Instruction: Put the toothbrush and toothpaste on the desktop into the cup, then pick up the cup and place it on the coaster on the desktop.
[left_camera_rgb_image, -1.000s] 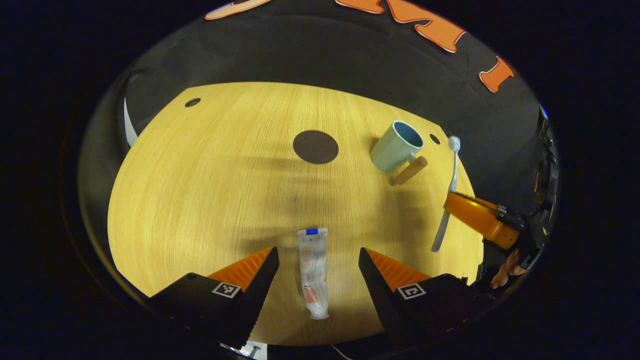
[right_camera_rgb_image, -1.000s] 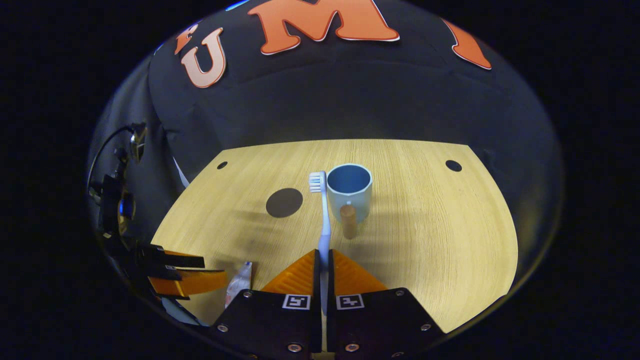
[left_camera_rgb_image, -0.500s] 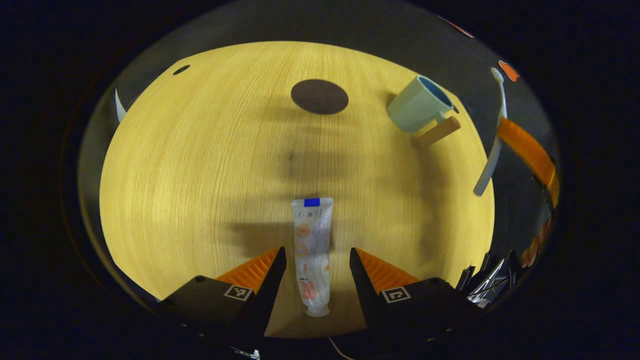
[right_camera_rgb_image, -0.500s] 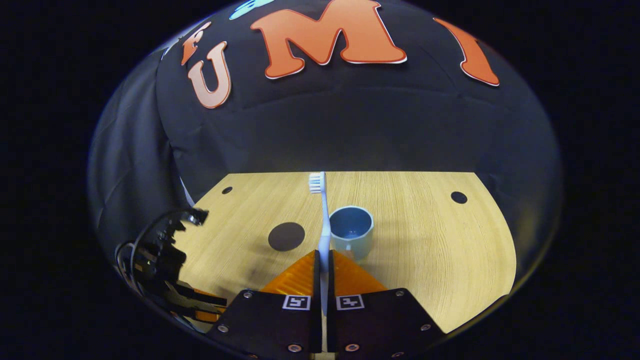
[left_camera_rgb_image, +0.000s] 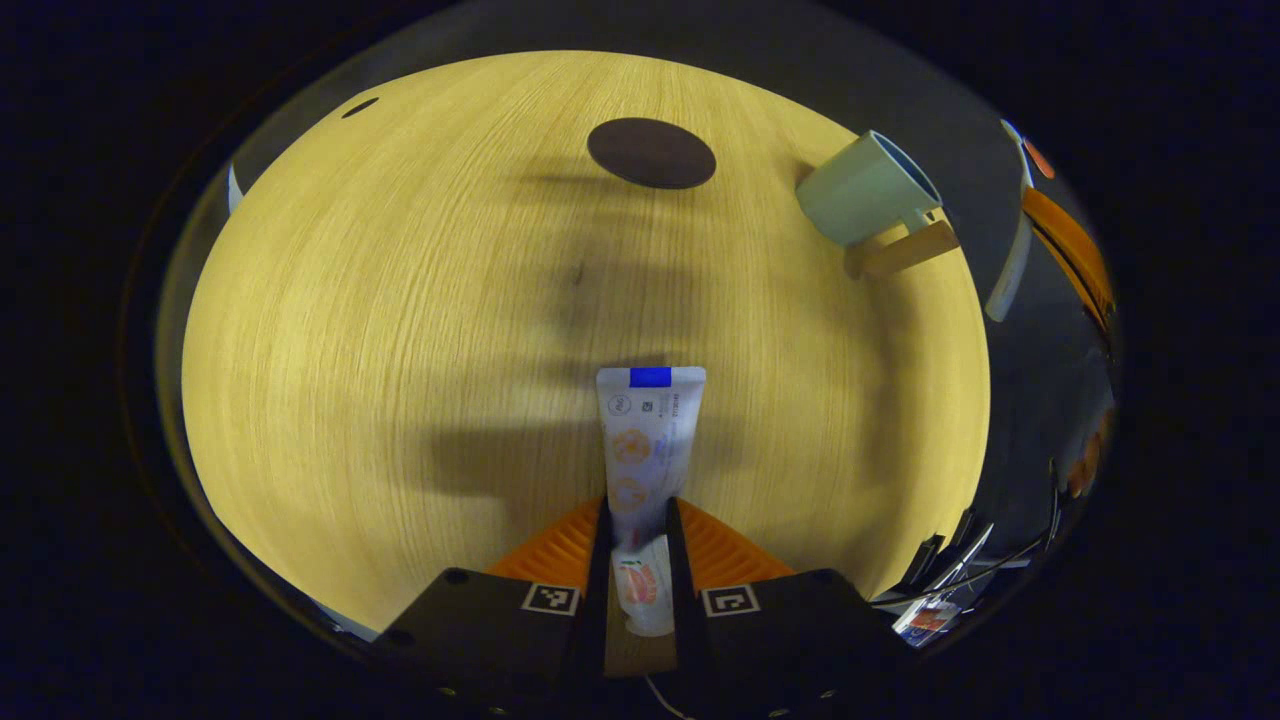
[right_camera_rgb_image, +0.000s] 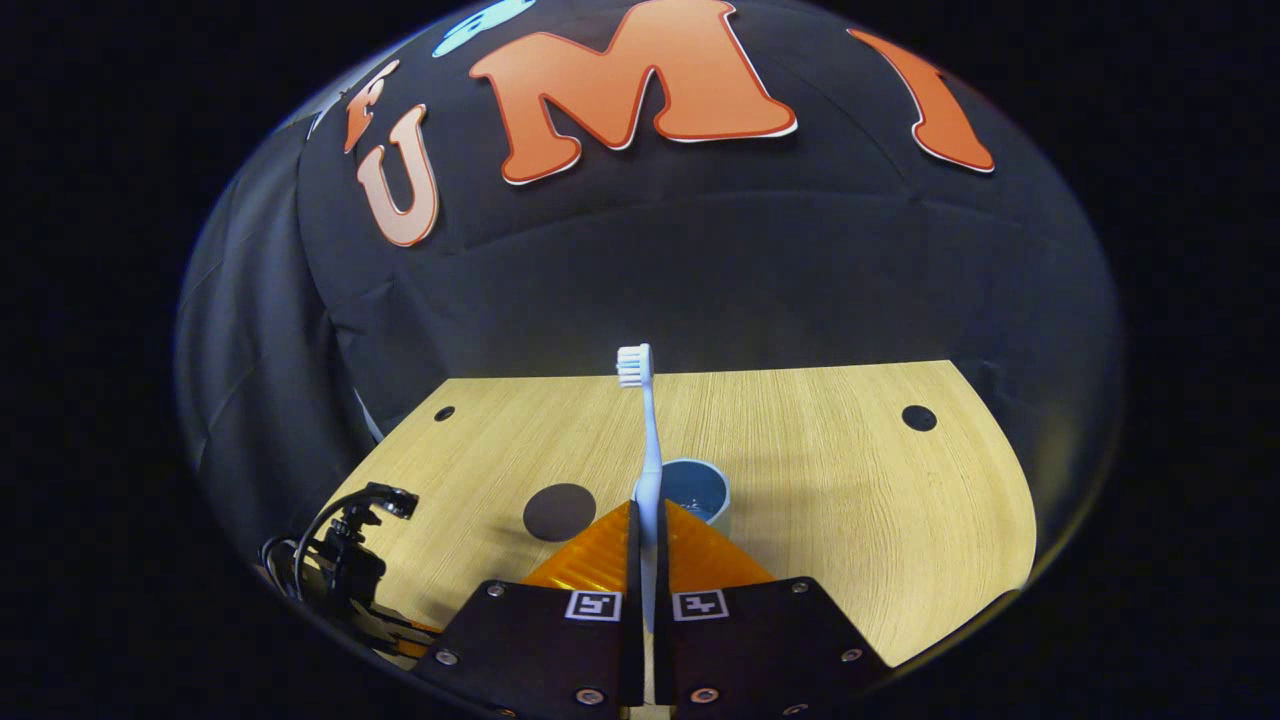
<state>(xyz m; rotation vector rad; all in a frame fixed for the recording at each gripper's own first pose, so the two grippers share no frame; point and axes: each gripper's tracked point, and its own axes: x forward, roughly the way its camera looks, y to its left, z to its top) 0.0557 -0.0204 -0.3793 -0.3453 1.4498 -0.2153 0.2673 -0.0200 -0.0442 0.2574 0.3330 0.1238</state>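
A white toothpaste tube lies on the wooden desktop, cap end toward me, and my left gripper is shut on its lower half. My right gripper is shut on the white toothbrush, which stands upright with its bristles on top. The pale blue cup with a wooden handle sits just beyond and below my right fingers, its mouth partly hidden by them. The left gripper view has the cup far right, with the toothbrush and the orange right gripper beside it. The dark round coaster lies left of the cup.
The coaster lies left of the cup in the right gripper view. Small dark holes mark the desktop's far corners. Cables and the left hand's rig sit at the lower left. Black cloth walls rise behind the table.
My left gripper closed on the toothpaste tube after moving down over it. My right gripper lifted the toothbrush higher and came closer over the cup.
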